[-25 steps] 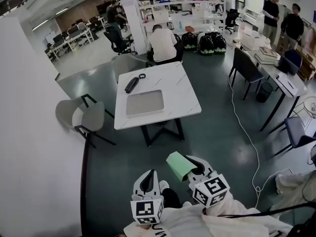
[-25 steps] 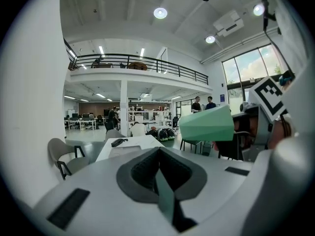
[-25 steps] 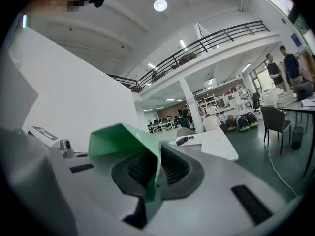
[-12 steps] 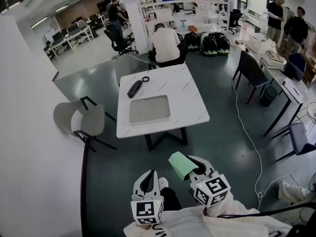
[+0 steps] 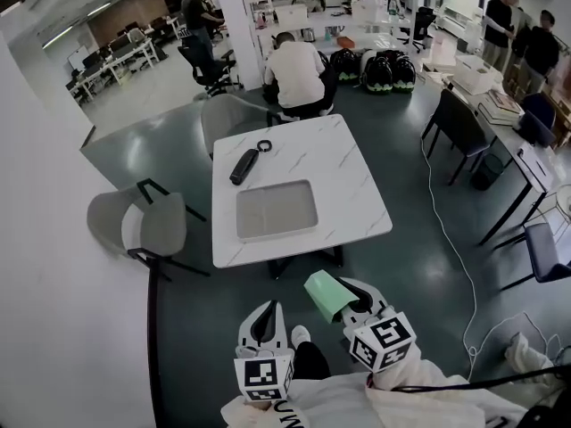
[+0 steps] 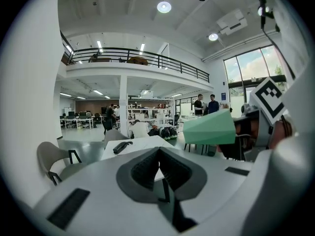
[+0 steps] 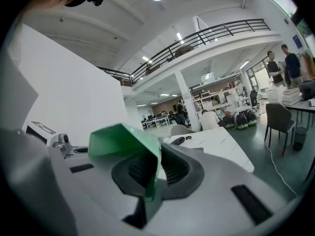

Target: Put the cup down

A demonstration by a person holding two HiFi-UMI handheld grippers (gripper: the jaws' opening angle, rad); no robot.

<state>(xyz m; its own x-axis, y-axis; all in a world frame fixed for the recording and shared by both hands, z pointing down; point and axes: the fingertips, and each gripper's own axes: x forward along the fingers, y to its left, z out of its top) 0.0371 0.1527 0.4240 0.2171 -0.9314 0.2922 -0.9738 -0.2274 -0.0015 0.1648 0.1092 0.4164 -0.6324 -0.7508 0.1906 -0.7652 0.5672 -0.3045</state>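
Pinching the wall of the green cup [image 5: 328, 294] is the right gripper [image 7: 156, 167]; left gripper [image 6: 159, 161] jaws are closed.

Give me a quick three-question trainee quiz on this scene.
1. True or false: the cup stands on the table.
2. Which holds the cup: A left tongs, B right tongs?
3. Fill in: the flat gray thing on the table is a ____.
Key: 1 false; 2 B; 3 tray.
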